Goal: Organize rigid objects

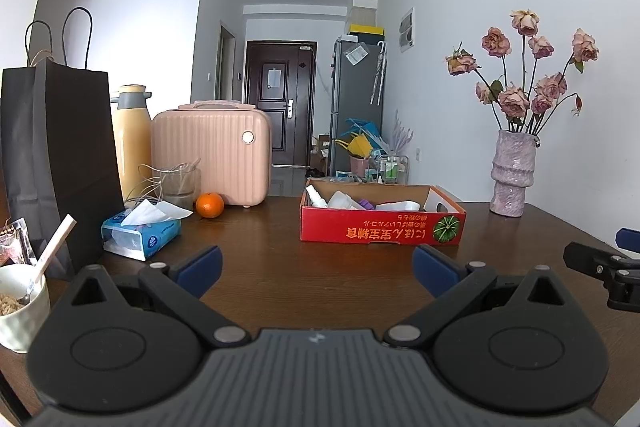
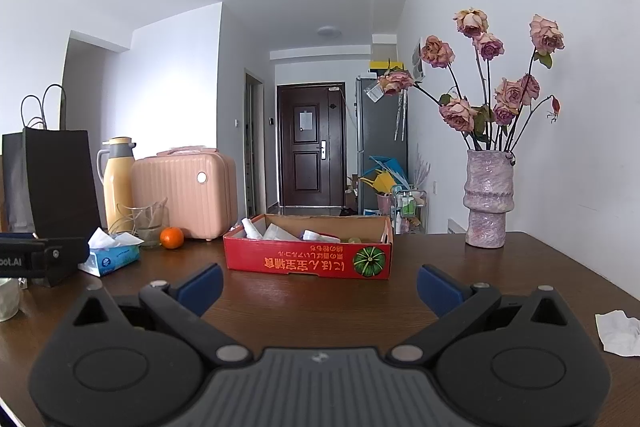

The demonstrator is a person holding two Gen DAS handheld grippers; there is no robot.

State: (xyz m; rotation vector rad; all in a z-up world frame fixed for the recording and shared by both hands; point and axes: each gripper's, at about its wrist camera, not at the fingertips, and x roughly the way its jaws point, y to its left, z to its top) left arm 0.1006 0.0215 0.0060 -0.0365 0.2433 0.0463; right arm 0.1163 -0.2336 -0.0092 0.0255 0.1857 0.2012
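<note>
A shallow red cardboard box (image 1: 382, 223) with orange lettering and a green pumpkin printed on its front wall sits toward the middle of the dark, glossy wooden table (image 1: 280, 267), holding white plastic bottles (image 1: 316, 196) and a small purple item I can't make out. To its right stands a lumpy, ribbed lilac ceramic vase (image 1: 513, 173) of dried pink roses (image 1: 532, 75). To its left a round orange (image 1: 209, 205) rests just beside a ridged pink hard-shell case (image 1: 212, 155), with a clear glass cup (image 1: 181, 183), a smooth yellow thermos (image 1: 132, 139), a blue soft-pack of tissues (image 1: 140, 233) and a tall matte black paper bag (image 1: 56, 155) further out. A pale bowl (image 1: 22, 311) with a spoon sits at the near left edge; a crumpled white tissue (image 2: 618, 333) lies at the near right. The left gripper (image 1: 318, 267) hovers low and level over bare wood, blue-padded fingers spread wide, holding nothing. The right gripper (image 2: 320, 287) is alongside it, likewise level, gaping and empty, both facing the box.
</note>
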